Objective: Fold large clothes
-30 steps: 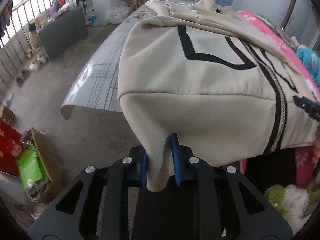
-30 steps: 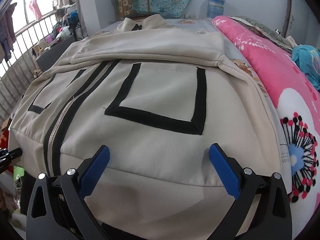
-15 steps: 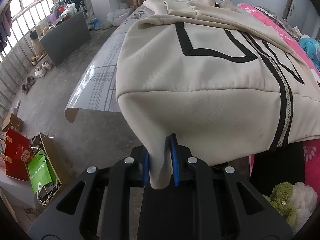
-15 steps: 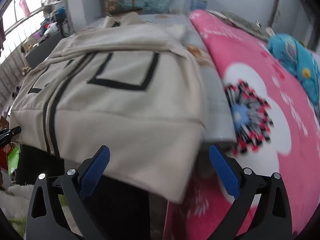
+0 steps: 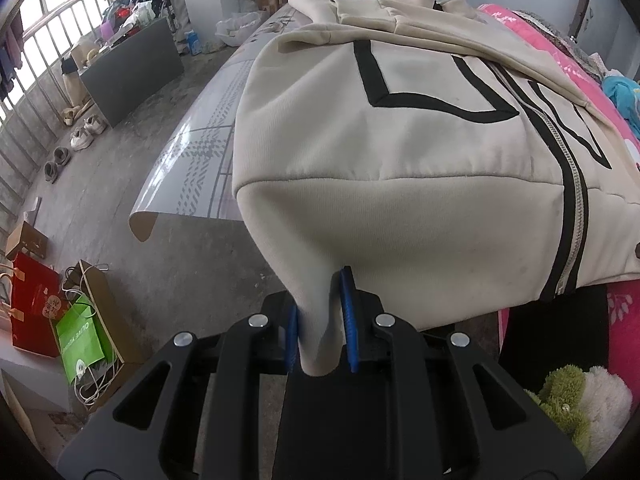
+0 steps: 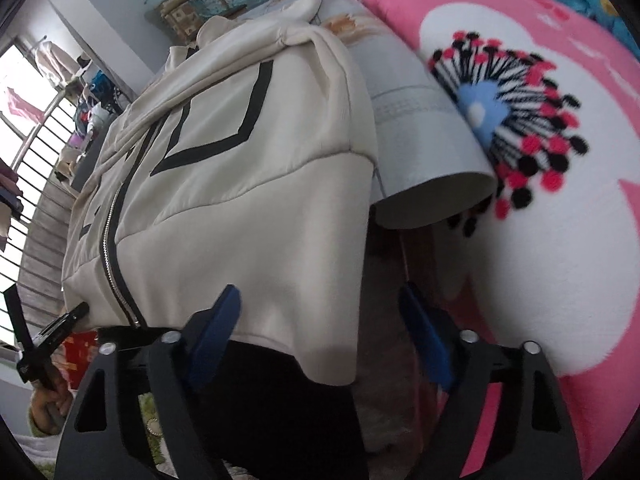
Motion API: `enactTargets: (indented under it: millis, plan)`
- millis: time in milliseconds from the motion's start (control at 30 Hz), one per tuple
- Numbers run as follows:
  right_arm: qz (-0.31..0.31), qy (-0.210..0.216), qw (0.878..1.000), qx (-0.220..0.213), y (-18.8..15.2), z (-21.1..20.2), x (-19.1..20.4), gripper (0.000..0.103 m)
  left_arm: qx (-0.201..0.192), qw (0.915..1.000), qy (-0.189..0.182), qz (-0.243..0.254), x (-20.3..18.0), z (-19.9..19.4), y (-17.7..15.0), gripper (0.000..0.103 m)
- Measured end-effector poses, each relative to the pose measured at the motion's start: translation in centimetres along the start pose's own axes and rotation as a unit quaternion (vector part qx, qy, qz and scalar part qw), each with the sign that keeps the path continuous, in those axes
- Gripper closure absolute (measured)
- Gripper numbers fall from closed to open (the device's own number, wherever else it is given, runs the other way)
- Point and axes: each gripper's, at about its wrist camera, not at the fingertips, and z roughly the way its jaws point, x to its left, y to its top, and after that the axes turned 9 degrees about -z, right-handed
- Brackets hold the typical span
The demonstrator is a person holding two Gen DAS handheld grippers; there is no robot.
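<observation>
A cream zip-up jacket point(image 5: 400, 128) with black stripe trim lies on the table, its ribbed hem hanging over the near edge. My left gripper point(image 5: 320, 322) is shut on the hem's left corner. In the right wrist view the jacket point(image 6: 224, 184) fills the left half, its right hem corner hanging free. My right gripper point(image 6: 320, 332) is open wide, its blue pads either side of that corner without touching it. The left gripper's tool point(image 6: 48, 336) shows at the far left.
A grey patterned table cover point(image 5: 192, 160) curls at its corners point(image 6: 432, 200). A pink floral blanket point(image 6: 540, 140) lies right of the jacket. Paper bags point(image 5: 60, 320), shoes point(image 5: 84, 136) and a dark panel point(image 5: 128, 76) stand on the floor at the left. A plush toy point(image 5: 580, 400) lies low right.
My right gripper has swung right and dropped low from above the jacket front to its right hem corner, staying open. The left gripper keeps its hold and has barely moved.
</observation>
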Motion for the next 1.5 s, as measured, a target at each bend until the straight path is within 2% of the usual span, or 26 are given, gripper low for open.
enactTargets:
  millis: [367, 667, 833, 1500]
  plan:
    - [-0.018, 0.003, 0.999, 0.026, 0.1, 1.1, 1.2, 0.061, 0.001, 1.0, 0.006, 0.002, -0.3, 0.0, 0.0, 0.085]
    - [-0.034, -0.012, 0.999, 0.031, 0.3, 1.0, 1.7, 0.078, 0.001, 1.0, 0.006, 0.002, -0.3, 0.0, 0.0, 0.085]
    - [-0.038, -0.015, 0.999, 0.033, 0.6, 1.4, 2.0, 0.081, 0.001, 1.0, 0.006, 0.002, -0.4, 0.0, 0.0, 0.085]
    - [-0.031, -0.017, 0.999, 0.032, 0.7, 1.6, 1.9, 0.081, 0.001, 1.0, 0.006, 0.002, -0.4, 0.0, 0.0, 0.085]
